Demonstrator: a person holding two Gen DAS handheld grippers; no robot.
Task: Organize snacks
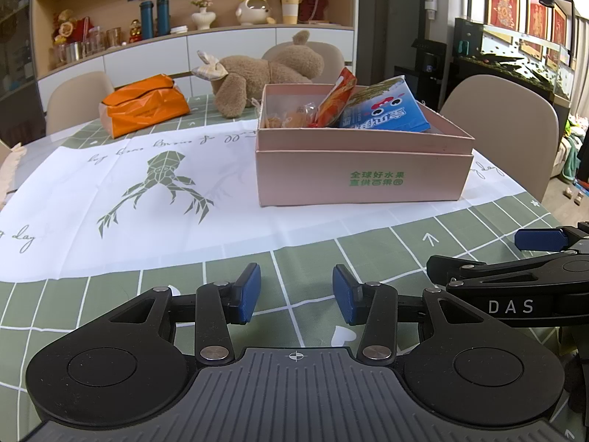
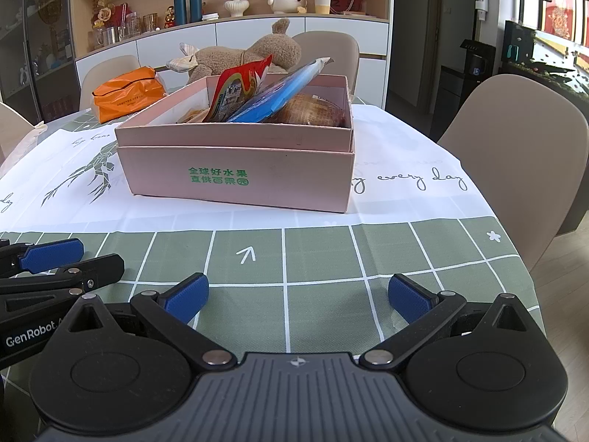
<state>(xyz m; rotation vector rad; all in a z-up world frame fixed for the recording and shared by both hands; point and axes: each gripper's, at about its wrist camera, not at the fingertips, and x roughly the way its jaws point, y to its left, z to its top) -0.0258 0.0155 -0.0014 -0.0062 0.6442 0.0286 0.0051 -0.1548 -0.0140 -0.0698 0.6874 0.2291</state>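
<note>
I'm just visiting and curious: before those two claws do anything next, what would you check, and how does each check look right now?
1. Left gripper open and empty: ok.
2. Right gripper open and empty: ok.
3. Pink box sits flat on the white cloth: ok.
4. Snacks inside the box: red packet and blue packet stand propped above the rim; not ok if it should be tidy.
5. Snacks left out on the table: cannot tell; the orange bag may hold some.
</note>
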